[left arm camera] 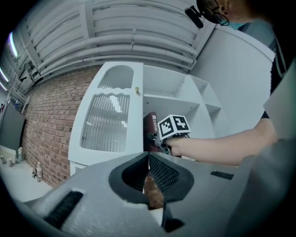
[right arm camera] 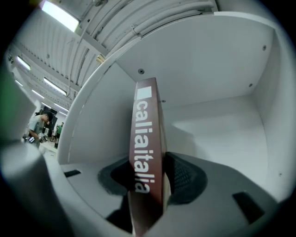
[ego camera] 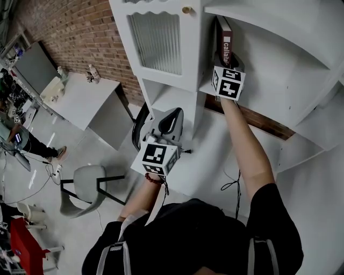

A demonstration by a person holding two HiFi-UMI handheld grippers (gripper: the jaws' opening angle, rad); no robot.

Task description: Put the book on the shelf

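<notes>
A dark red book (ego camera: 223,32) with white lettering on its spine stands upright at the left end of an open compartment of the white shelf unit (ego camera: 279,70). My right gripper (ego camera: 226,58) is shut on the book's lower part, its pads pressing both covers. In the right gripper view the book (right arm camera: 147,129) rises between the jaws, close to the compartment's left wall (right arm camera: 97,129). My left gripper (ego camera: 165,128) hangs lower, below the shelf, shut with nothing in it. The left gripper (left arm camera: 149,157) view shows the book (left arm camera: 150,126) and the right gripper (left arm camera: 156,139) ahead.
A cabinet door with ribbed glass (ego camera: 158,40) and a small gold knob (ego camera: 186,9) is left of the book's compartment. More open compartments lie to the right (ego camera: 317,123). On the floor below are a white desk (ego camera: 86,99), a grey chair (ego camera: 86,188) and a brick wall (ego camera: 91,32).
</notes>
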